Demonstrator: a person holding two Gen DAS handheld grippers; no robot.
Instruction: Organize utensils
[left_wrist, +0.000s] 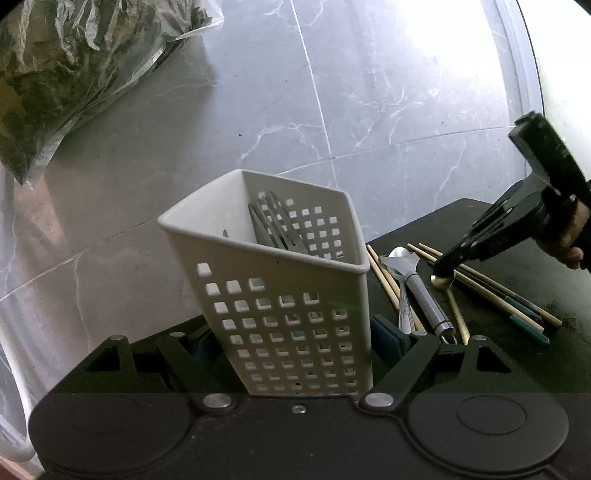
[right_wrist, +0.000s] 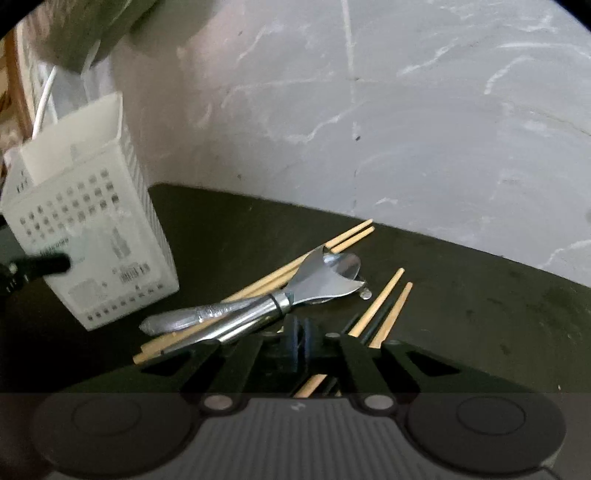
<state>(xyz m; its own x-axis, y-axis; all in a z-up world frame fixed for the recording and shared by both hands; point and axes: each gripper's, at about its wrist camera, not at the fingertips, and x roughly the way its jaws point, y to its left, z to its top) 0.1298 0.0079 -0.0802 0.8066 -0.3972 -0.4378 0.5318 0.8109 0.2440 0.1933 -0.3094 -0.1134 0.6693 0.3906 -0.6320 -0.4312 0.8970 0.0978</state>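
Holding the white basket (left_wrist: 280, 295) between its two fingers, the left hand-held gripper (left_wrist: 295, 343) pinches it by its lower sides. The basket has lots of little square holes and leans a bit. A fork (left_wrist: 273, 229) stands inside it.

To the right of that hand-held gripper, more utensils lie on the dark bench (left_wrist: 498, 332): a silver spoon (left_wrist: 400, 258), a metal tool with a round handle (left_wrist: 424, 295), and some wooden chopsticks (left_wrist: 491, 288).

The right hand-held gripper (right_wrist: 297, 332) is low over this pile, and a hand (left_wrist: 565, 236) holds it. Its fingers are pressed together. From the left camera its tip sits right at a gold spoon (left_wrist: 445, 282), but I cannot tell if it pinches it. Chopsticks (right_wrist: 384, 306) lie just ahead and to its right.

A plastic bag (left_wrist: 74, 74) lies far off on the grey floor (left_wrist: 369, 110).
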